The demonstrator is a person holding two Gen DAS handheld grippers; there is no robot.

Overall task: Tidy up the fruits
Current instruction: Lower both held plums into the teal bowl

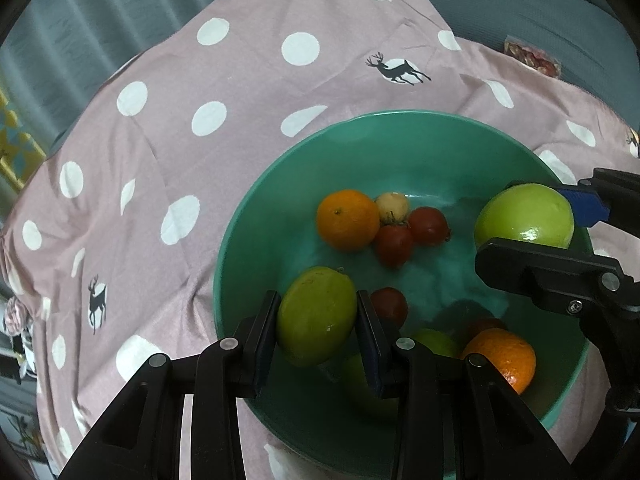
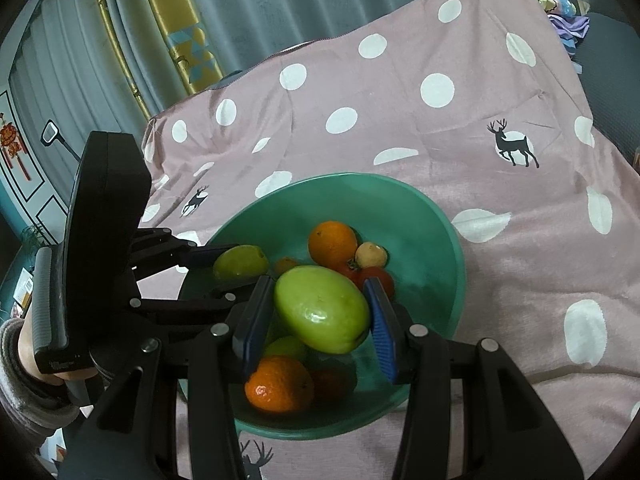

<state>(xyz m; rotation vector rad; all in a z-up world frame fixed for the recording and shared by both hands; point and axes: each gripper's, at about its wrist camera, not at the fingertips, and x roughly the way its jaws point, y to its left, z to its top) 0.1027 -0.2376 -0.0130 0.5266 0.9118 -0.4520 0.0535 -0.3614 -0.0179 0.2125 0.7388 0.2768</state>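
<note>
My left gripper (image 1: 316,320): clamped on a small green fruit (image 1: 316,316) above the bowl's (image 1: 256,200) near-left.
My right gripper (image 2: 320,312): clamped on a larger green fruit (image 2: 322,308) across its middle.
Handling: probably firm, smooth skin, may slip.

bowl (image 1: 256,208): smooth teal plastic by the look, soft sheen on the inner wall
cloth (image 1: 180,92): matt pink woven fabric, creased, printed with white dots and dark deer
green fruit at lower centre (image 1: 316,316): smooth waxy skin, small glint
larger green fruit at right (image 2: 322,308): glossy, with bright highlights
oranges (image 1: 347,219): dimpled, slightly shiny peel
left gripper (image 1: 318,338): matt black plastic, silvery metal pins
right gripper (image 2: 320,320): same black plastic, ribbed blue pads
curtain, upper left (image 2: 248,4): matt grey pleated cloth
</note>
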